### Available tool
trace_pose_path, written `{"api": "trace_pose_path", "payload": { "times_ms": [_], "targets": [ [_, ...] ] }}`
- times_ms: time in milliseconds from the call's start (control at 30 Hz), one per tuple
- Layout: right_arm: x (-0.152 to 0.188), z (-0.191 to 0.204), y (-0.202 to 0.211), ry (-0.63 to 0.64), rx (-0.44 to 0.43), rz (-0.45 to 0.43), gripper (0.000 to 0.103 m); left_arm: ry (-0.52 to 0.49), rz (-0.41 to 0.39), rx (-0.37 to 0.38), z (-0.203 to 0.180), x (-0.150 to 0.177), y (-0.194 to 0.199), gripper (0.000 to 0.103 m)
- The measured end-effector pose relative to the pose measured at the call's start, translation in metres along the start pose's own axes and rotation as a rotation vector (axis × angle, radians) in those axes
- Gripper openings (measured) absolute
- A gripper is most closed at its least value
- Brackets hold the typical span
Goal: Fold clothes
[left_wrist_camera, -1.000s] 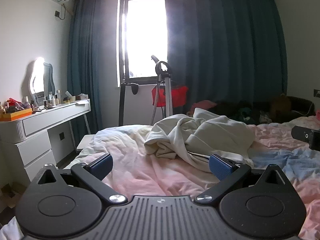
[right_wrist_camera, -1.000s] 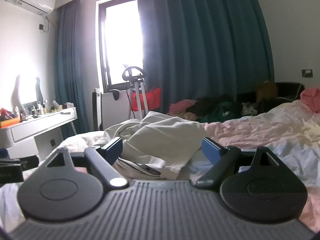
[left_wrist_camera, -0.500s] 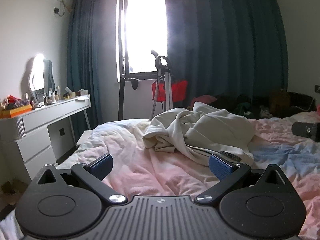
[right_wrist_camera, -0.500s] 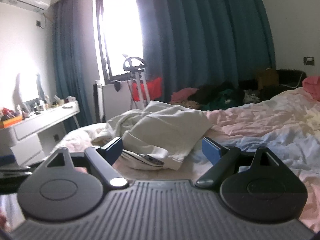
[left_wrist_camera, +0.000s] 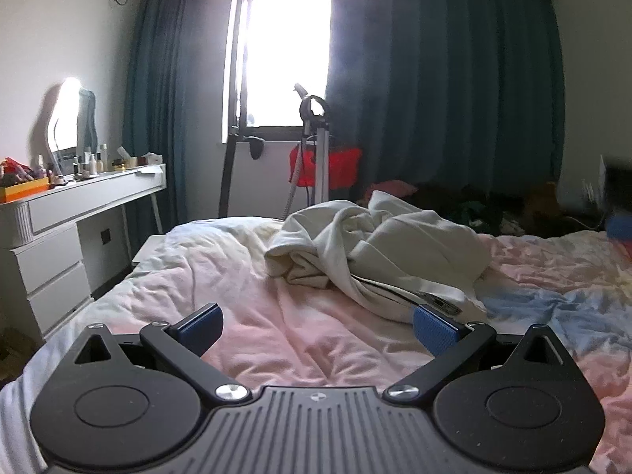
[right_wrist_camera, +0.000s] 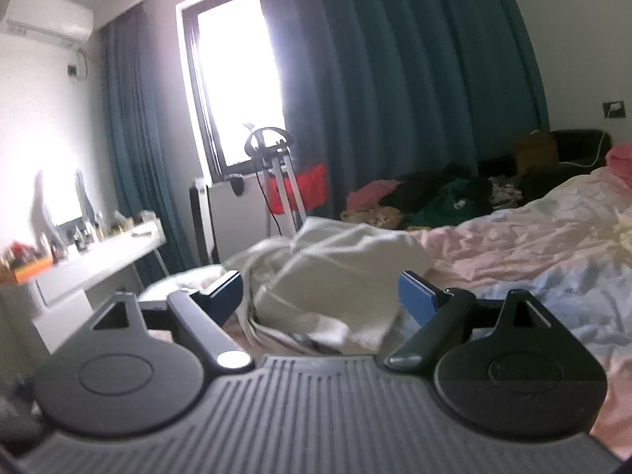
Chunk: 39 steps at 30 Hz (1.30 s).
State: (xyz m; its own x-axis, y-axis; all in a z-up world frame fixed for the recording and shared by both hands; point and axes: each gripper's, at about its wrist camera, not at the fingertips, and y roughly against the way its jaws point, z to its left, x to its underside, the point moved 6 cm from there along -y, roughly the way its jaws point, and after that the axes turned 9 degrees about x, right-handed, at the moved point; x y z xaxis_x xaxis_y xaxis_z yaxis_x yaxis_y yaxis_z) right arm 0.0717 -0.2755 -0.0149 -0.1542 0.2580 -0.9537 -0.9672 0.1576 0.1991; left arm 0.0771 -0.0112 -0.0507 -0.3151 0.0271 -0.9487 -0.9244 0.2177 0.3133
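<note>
A crumpled cream garment (left_wrist_camera: 375,249) lies in a heap in the middle of the bed, on the pink and blue duvet (left_wrist_camera: 237,308). My left gripper (left_wrist_camera: 316,326) hovers open over the duvet, short of the heap, with nothing between its blue pads. In the right wrist view the same cream garment (right_wrist_camera: 339,276) fills the gap ahead of my right gripper (right_wrist_camera: 320,294), which stands open just in front of it, its pads apart from the cloth. A blurred dark and blue shape (left_wrist_camera: 618,201) shows at the right edge of the left wrist view.
A white dressing table (left_wrist_camera: 75,217) with bottles and a lit mirror stands left of the bed. A garment steamer with a red bag (left_wrist_camera: 324,166) stands by the window. More clothes (right_wrist_camera: 442,197) are piled beyond the bed's far side under dark teal curtains.
My right gripper has risen a little, rolled and drawn closer to the heap; its view is now tilted and blurred. The left view has edged forward slightly. Both grippers stay open.
</note>
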Motion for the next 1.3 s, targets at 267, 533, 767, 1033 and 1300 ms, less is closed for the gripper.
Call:
{"api": "trace_pose_path", "payload": {
  "times_ms": [267,533,767,1033,1300],
  "targets": [
    [-0.044,-0.004,-0.025,0.054,0.025,-0.057,0.032,0.005,0.01,0.0,0.002,0.008,-0.013,0.103],
    [-0.02,-0.039,-0.041,-0.09,0.069,0.034,0.032,-0.081,0.108,0.113,-0.025,0.028,-0.051,0.103],
    [-0.018,-0.087,-0.057,-0.159,0.172,0.029,0.033,-0.278,0.167,0.175,-0.096,0.042,-0.132,0.098],
    [-0.002,-0.129,-0.076,-0.169,0.29,0.051,0.049,-0.445,0.141,0.166,-0.184,0.05,-0.216,0.097],
    [0.026,-0.145,-0.116,-0.241,0.271,0.128,0.054,-0.479,0.096,0.047,-0.191,0.042,-0.269,0.049]
  ]
}}
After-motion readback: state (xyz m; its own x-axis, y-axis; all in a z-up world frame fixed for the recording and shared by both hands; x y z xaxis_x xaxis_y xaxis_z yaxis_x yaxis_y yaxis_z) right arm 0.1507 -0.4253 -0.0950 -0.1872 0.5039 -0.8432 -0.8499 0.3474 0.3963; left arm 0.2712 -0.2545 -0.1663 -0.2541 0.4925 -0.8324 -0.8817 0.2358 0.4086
